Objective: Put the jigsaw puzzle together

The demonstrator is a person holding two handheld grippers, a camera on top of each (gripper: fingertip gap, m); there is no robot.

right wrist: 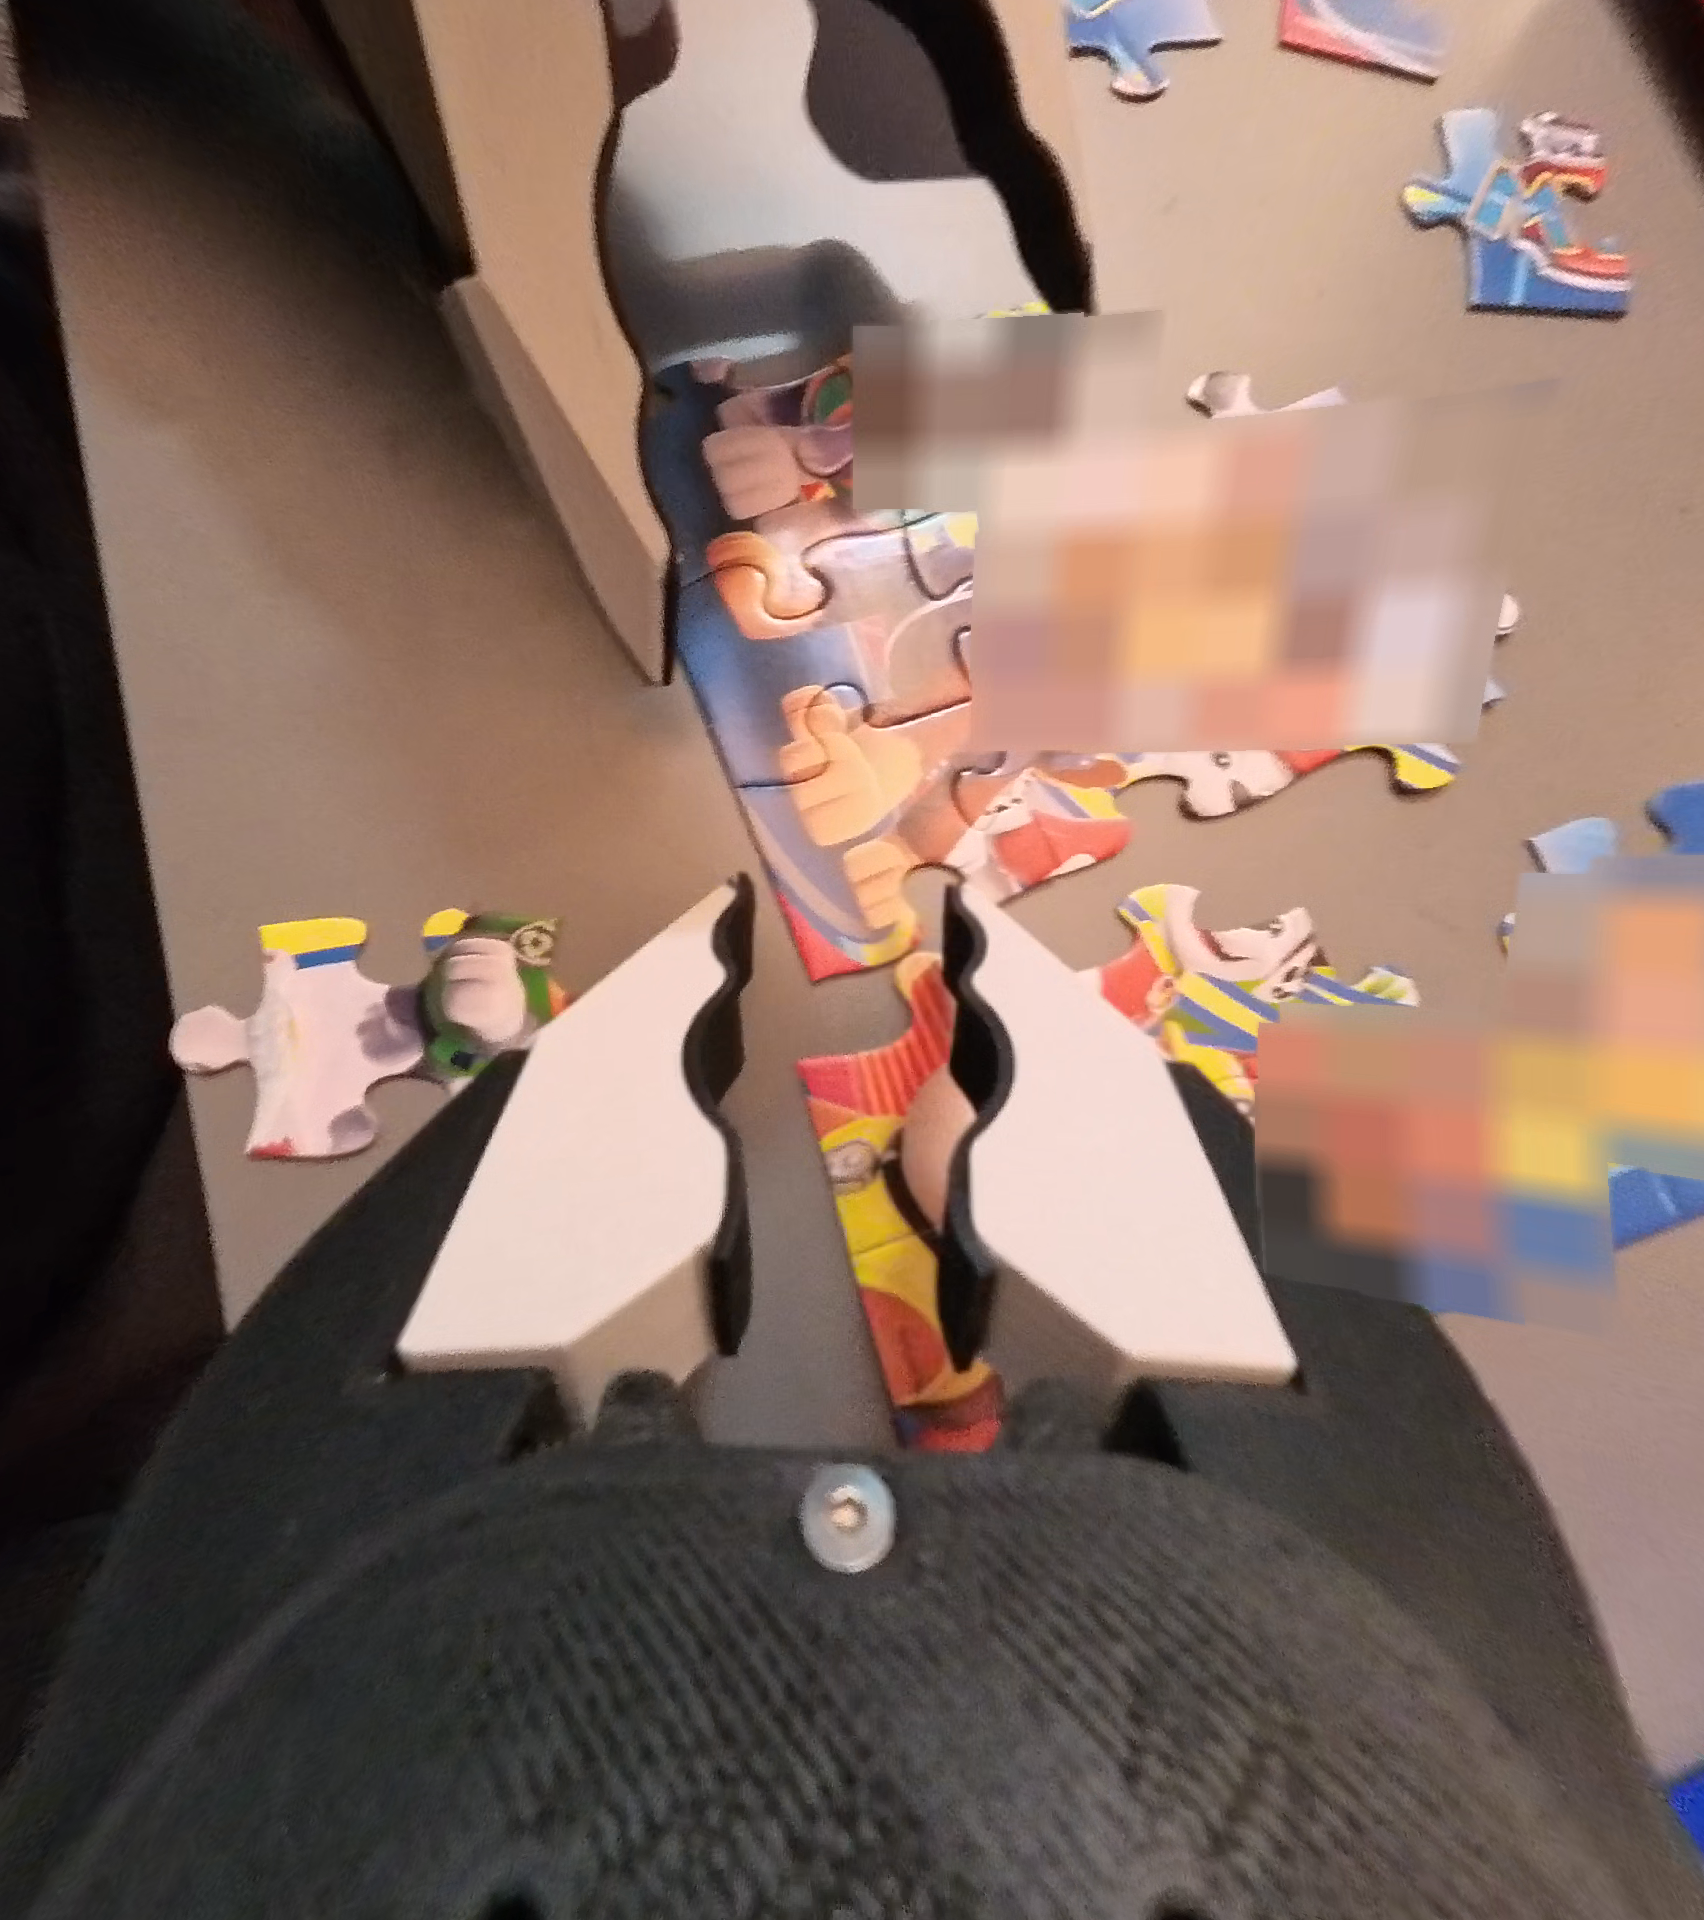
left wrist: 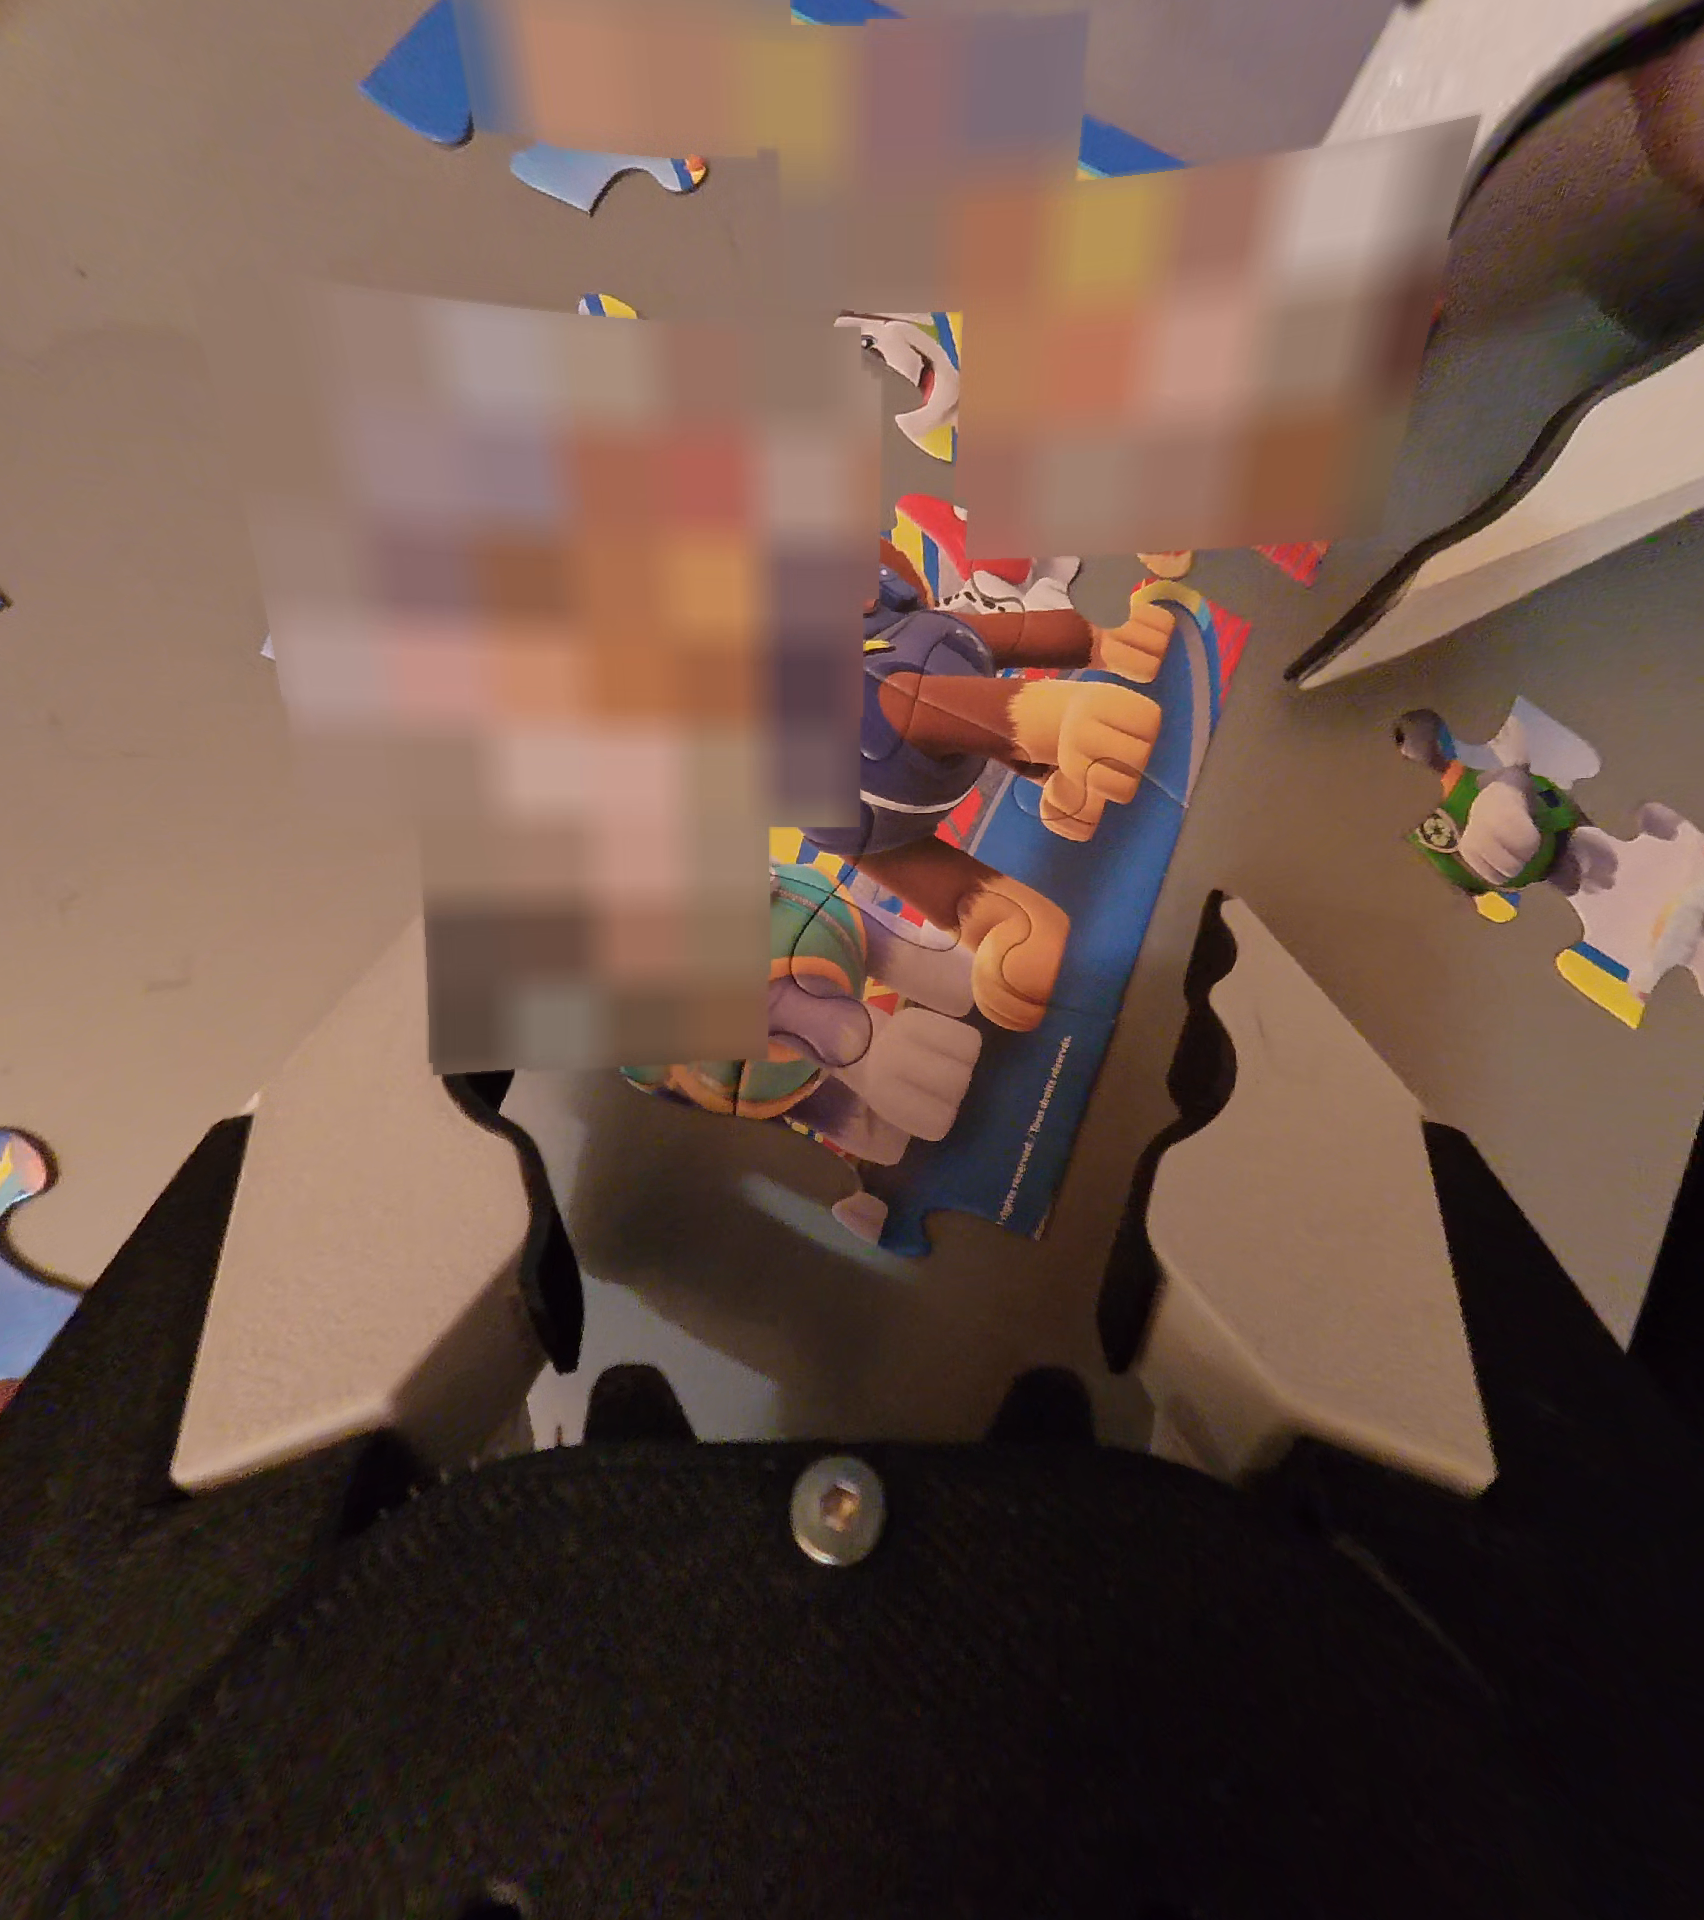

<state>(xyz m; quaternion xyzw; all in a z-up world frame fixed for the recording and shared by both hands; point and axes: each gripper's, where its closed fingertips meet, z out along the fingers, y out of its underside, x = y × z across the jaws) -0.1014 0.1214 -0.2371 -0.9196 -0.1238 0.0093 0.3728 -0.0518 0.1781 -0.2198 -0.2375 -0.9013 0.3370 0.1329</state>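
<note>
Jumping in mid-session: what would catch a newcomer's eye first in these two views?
The half-built cartoon jigsaw in the middle of the grey table, with the left gripper spread wide over its near edge. Next, the right gripper, jaws narrowly parted above a red and yellow loose piece lying just short of the jigsaw's corner; whether it touches a pad is unclear. A green and white piece lies apart to its left.

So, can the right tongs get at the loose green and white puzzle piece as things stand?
Probably yes. The green and white piece lies alone on bare table, just left of the right tongs, and nothing covers it. The tongs stand partly open over a red and yellow piece, so they would have to move sideways.
</note>
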